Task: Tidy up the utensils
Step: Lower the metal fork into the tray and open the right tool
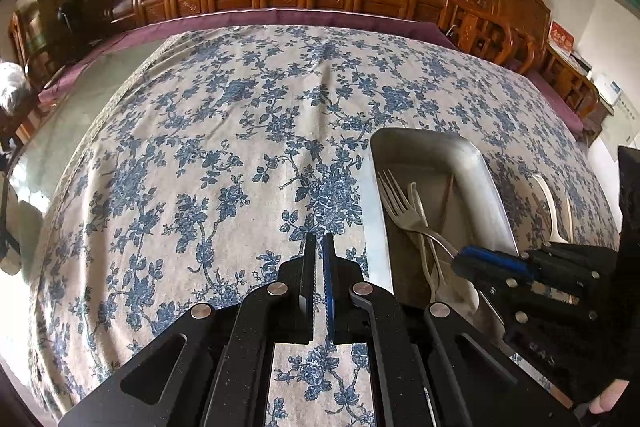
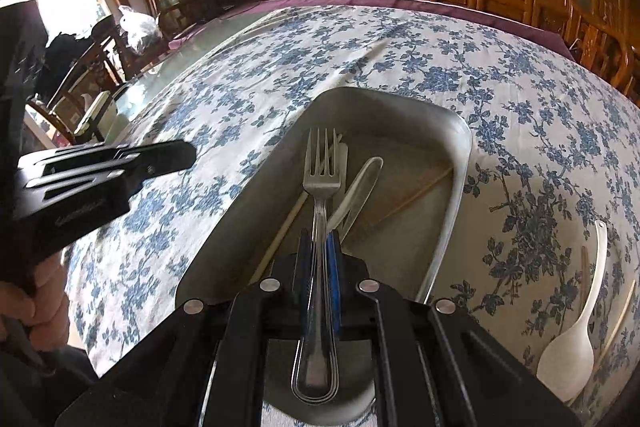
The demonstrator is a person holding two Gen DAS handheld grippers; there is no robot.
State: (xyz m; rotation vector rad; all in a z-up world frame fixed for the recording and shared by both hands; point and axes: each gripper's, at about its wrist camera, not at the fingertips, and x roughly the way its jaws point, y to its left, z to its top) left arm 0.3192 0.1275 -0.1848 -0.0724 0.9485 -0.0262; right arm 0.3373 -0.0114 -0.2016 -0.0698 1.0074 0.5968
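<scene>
A steel tray lies on the flowered tablecloth. My right gripper is shut on the handle of a metal fork; the tines point away over the tray's floor. Under the fork lie white plastic cutlery and thin wooden chopsticks. In the left wrist view my left gripper is shut with nothing in it, over the cloth just left of the tray. There the fork runs back to the right gripper. The left gripper also shows at the right wrist view's left edge.
A white plastic spoon and loose chopsticks lie on the cloth right of the tray; the spoon also shows in the left wrist view. Carved wooden chairs line the table's far edge. Bare glass tabletop shows at the far left.
</scene>
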